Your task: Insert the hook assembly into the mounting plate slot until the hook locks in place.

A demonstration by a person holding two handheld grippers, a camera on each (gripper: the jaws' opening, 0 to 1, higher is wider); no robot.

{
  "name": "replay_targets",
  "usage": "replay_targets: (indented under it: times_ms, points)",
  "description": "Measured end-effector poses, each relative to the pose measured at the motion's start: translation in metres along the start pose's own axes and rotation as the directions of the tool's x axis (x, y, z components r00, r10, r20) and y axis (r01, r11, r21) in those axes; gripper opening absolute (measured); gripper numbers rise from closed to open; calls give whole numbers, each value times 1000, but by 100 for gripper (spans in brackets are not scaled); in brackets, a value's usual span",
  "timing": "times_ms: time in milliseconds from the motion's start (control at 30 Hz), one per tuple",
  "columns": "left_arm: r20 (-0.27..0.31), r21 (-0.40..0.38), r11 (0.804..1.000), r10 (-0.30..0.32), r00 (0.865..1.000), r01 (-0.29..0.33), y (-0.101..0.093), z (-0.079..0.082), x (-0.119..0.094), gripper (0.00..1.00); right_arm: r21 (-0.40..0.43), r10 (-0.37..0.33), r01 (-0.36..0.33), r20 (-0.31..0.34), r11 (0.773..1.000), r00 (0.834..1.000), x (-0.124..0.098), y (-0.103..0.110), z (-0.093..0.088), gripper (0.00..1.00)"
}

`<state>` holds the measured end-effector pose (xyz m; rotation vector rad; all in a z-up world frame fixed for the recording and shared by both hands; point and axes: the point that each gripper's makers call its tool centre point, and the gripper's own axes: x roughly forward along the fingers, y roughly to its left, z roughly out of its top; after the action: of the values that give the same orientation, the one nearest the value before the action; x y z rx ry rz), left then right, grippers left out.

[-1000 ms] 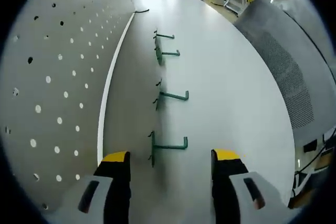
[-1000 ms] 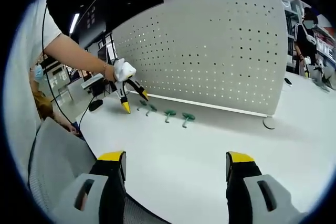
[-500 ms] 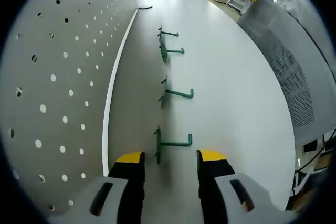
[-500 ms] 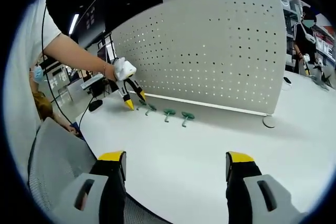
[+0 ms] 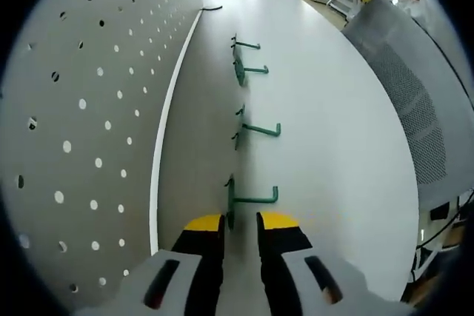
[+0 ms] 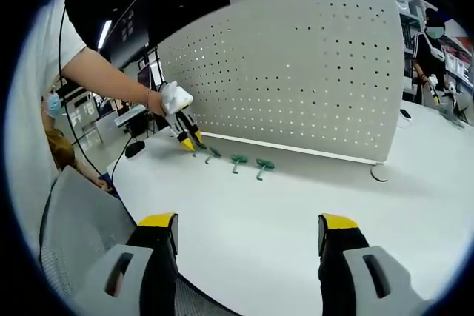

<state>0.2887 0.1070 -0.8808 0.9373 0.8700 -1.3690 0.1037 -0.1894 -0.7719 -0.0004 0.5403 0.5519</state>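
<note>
The nearest hook [image 5: 250,200] is lying on the white table [image 5: 333,131], just beside the pegboard [image 5: 89,94], first in a row of four green hooks. The left gripper [image 5: 241,221] is sitting right at its base plate, jaws nearly together with a narrow gap, not visibly clamping it. The right gripper [image 6: 248,221] is hovering well apart, jaws wide.

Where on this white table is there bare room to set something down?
The wide white tabletop between the row of green metal hooks and the right gripper is bare. It is crowded along the foot of the white pegboard, where the left gripper closes around the nearest green hook.
</note>
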Motion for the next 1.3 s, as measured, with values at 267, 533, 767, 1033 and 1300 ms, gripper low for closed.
replay_targets:
  times_ms: [267, 533, 767, 1033, 1300]
  points:
    - [-17, 39, 999, 39, 999, -38, 4, 2, 1, 6, 1, 1, -1, 0, 1000, 1000, 0, 1, 0, 75]
    - [-22, 44, 997, 61, 998, -60, 5, 2, 1, 4, 1, -2, 2, 5, 1000, 1000, -1, -1, 1, 75]
    - [-28, 48, 996, 70, 997, -69, 6, 2, 1, 4, -1, -1, 1, 4, 1000, 1000, 0, -1, 1, 75]
    - [-29, 54, 996, 72, 997, -70, 6, 2, 1, 4, 1, -1, 1, 3, 1000, 1000, 0, -1, 0, 75]
    - [-3, 47, 994, 97, 995, -97, 9, 5, 0, 3, 3, 0, 0, 5, 1000, 1000, 0, -1, 1, 75]
